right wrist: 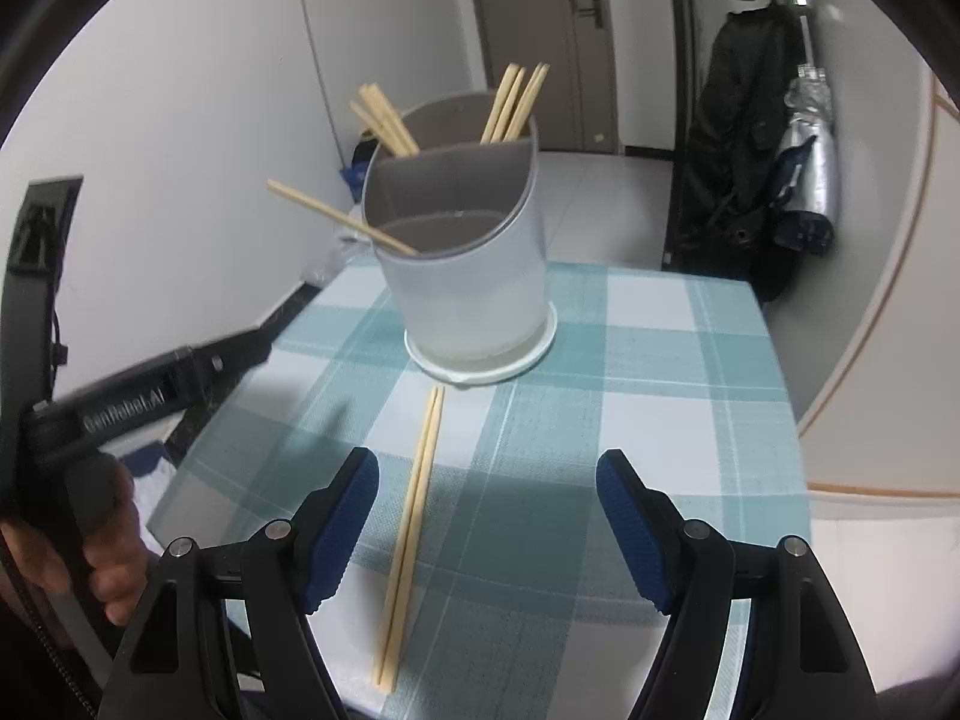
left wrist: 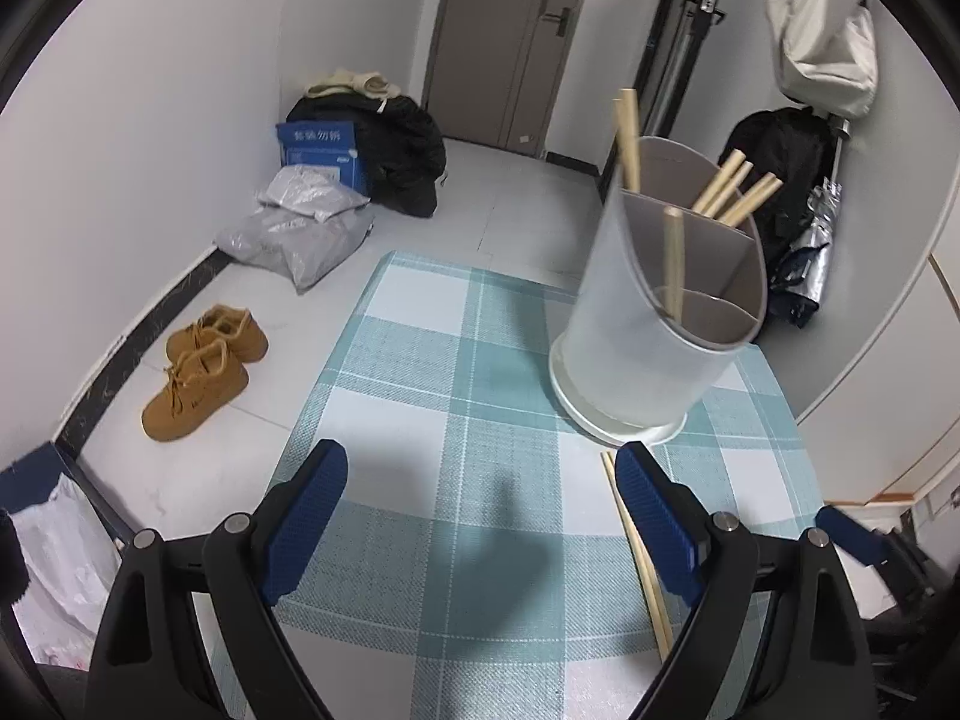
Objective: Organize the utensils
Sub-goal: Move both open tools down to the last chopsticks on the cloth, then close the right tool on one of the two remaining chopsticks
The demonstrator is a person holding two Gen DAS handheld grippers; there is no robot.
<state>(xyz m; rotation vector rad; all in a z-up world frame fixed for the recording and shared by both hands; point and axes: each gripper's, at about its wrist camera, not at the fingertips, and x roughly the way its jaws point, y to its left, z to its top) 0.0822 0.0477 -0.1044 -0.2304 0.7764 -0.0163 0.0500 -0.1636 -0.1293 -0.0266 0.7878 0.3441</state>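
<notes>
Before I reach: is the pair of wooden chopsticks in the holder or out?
Out: pale wooden chopstick pair lies flat on the checked cloth, before the grey divided holder.

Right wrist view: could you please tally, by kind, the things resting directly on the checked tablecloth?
Loose chopsticks: 2
Utensil holder: 1
Total: 3

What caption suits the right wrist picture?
Open right gripper above a chopstick pair lying before the holder.
</notes>
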